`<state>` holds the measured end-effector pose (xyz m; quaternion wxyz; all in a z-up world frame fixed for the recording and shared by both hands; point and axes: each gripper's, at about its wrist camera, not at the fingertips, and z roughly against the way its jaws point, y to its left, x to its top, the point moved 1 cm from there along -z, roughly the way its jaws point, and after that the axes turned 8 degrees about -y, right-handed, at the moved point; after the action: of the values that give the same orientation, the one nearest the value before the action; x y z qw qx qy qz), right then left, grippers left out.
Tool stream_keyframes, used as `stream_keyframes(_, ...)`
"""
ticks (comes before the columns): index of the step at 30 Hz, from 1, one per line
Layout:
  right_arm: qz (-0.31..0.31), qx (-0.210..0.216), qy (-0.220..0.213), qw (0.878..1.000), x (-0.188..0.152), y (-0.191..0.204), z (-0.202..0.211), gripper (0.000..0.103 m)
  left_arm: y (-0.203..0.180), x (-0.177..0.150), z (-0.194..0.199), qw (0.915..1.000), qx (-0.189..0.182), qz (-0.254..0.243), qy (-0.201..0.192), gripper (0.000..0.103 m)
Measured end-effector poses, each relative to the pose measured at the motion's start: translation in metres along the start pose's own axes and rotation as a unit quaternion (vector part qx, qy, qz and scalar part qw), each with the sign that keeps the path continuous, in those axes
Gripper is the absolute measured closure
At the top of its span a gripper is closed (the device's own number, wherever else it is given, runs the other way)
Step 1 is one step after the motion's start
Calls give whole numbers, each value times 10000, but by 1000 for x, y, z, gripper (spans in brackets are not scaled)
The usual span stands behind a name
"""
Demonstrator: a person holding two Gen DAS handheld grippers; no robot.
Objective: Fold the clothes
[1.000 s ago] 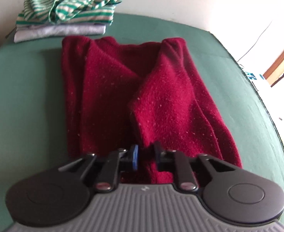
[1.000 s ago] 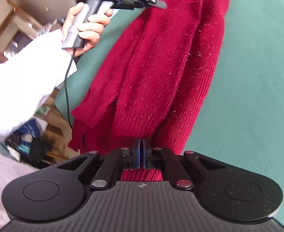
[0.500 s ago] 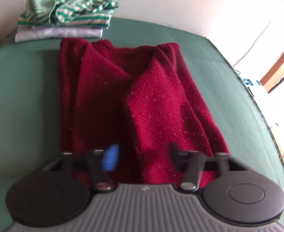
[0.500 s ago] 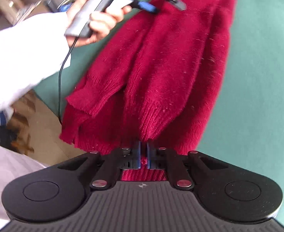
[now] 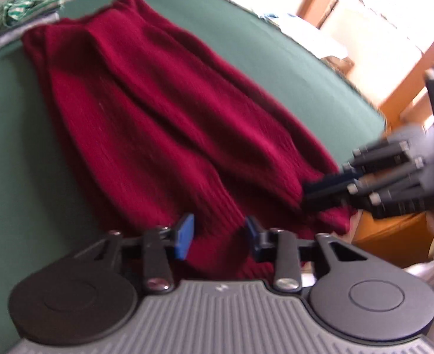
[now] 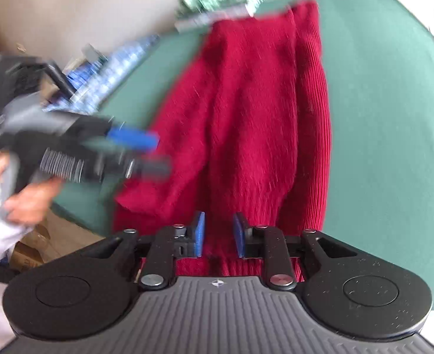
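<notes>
Red sweater (image 5: 157, 112) lies mid-frame on the green counter (image 5: 7, 135) w/ sleeves folded in, folded pile (image 5: 16, 6) upper left done, cross-fold left; left gripper (image 5: 217, 237) & right gripper (image 6: 218, 236) both opening over its hem, gripping nothing.

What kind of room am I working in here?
Probably a lived-in home room: a green-covered table holding a red sweater and a stack of folded clothes, with cardboard boxes on the floor beside it.
</notes>
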<state>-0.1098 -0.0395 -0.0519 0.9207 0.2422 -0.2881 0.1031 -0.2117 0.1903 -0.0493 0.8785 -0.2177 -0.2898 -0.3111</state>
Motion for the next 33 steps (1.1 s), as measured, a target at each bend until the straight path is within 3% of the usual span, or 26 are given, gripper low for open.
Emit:
stream_keyframes(3,51,145,287,9995,-3,0,9,82,-22,-16,15,9988,88,-455,171,68)
stream_keyframes(4,98,181,171,9996,-1,-1,14,82,-25,-18,20,9985,102,-500,213,73)
stream_keyframes(5,129,226,-4,9997,3,-2,17,82,-28,-17,25,9983,114,-529,204,83)
stream_keyframes(8,15,186,-475,9987,20,-7,15,81,-22,0,25,9985,467,-248,-128,82)
stream_keyframes(10,106,-44,-500,9987,27,-9,-4,83,-12,4,8,9985,537,58,-41,80)
stream_keyframes(13,373,-174,-407,9983,19,-14,-14,84,-15,-13,7,9980,623,45,110,81)
stream_keyframes(16,952,94,-173,9953,9,-8,1,83,-24,-22,22,9967,752,30,317,78)
stream_keyframes(18,863,76,-461,9952,9,-10,14,81,-28,-10,34,9954,952,-28,79,78)
stream_keyframes(19,631,65,-668,9957,10,-15,17,72,-29,-3,36,9943,1061,-41,-31,76)
stream_keyframes(20,341,4,-801,9962,13,-23,13,64,-30,4,33,9928,1192,-13,-119,58)
stream_keyframes(21,122,-114,-725,9972,14,-30,6,55,-29,9,27,9914,1300,30,-146,49)
stream_keyframes(22,219,-163,-670,9974,13,-29,3,57,-26,10,14,9908,1352,108,-24,45)
stream_keyframes(23,401,-187,-636,9970,11,-27,1,57,-25,9,4,9901,1395,163,75,56)
stream_keyframes(24,693,-193,-514,9961,11,-24,0,59,-27,3,0,9897,1417,161,118,59)
stream_keyframes(26,1011,-203,-370,9940,11,-27,6,69,-30,-7,-5,9892,1443,139,216,57)
stream_keyframes(28,848,-43,-540,9949,27,-37,12,74,-35,-5,1,9901,1365,9,315,62)
stream_keyframes(31,637,48,-929,9936,72,-45,1,73,-21,27,16,9890,1463,-133,-178,59)
stream_keyframes(33,553,28,-1122,9921,110,-48,-16,73,1,60,3,9868,1544,-157,-469,59)
